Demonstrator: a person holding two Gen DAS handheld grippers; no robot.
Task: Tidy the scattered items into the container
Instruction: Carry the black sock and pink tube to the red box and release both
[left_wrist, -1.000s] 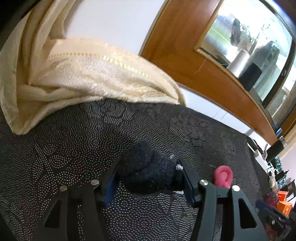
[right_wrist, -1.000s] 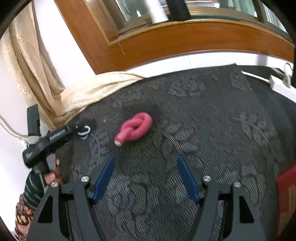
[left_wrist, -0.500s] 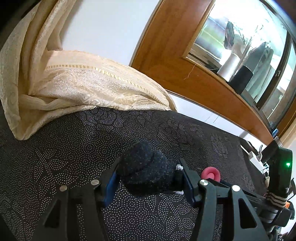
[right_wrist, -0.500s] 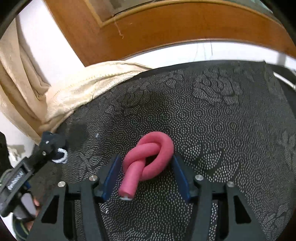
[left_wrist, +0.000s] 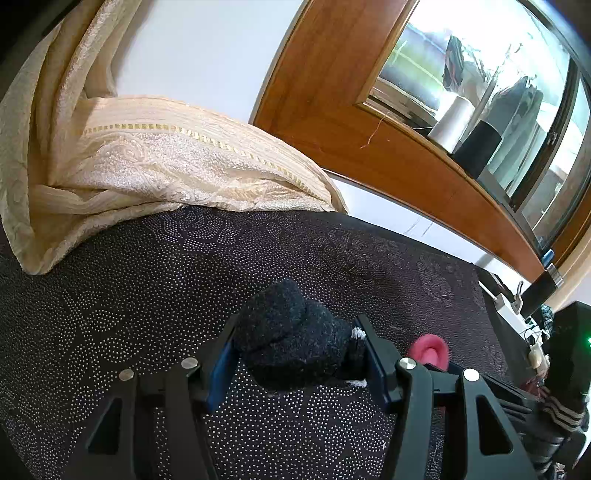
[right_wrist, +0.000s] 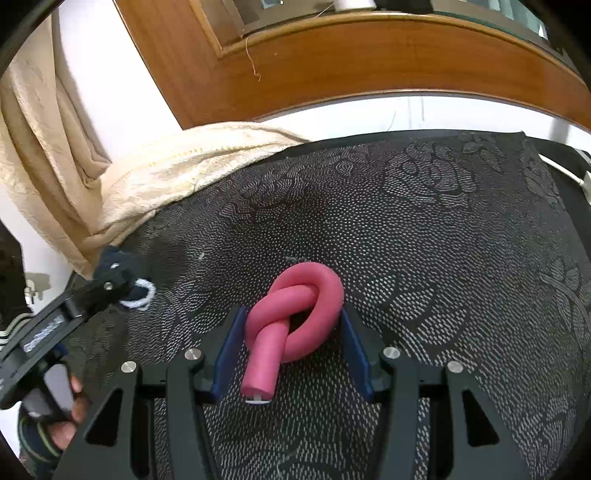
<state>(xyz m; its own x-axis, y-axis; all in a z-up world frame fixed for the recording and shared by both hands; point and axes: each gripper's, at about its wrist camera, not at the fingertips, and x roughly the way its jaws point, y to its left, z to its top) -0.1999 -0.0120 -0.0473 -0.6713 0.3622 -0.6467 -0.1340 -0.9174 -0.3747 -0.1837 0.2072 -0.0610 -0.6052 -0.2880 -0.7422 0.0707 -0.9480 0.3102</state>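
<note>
A dark fuzzy sock bundle (left_wrist: 291, 343) with a bit of white trim sits between the fingers of my left gripper (left_wrist: 297, 325), which is shut on it just above the dark patterned cloth (left_wrist: 147, 295). A pink foam tube tied in a knot (right_wrist: 295, 317) lies on the same cloth. My right gripper (right_wrist: 291, 312) straddles it, with the blue pads (right_wrist: 225, 350) touching both sides. In the right wrist view the left gripper (right_wrist: 107, 284) shows at the left with the sock's white loop (right_wrist: 142, 295). The pink knot (left_wrist: 428, 350) peeks out in the left wrist view. No container is in view.
A cream curtain (left_wrist: 147, 158) drapes over the cloth's far left edge. Behind it are a white wall and a wooden window frame (left_wrist: 369, 140), with a white roll (left_wrist: 450, 122) and a black roll (left_wrist: 476, 151) on the sill. A hand (right_wrist: 70, 417) holds the left gripper.
My right gripper moved forward onto the pink knot and narrowed its fingers until the pads met it. The left gripper kept hold of the sock and turned slightly.
</note>
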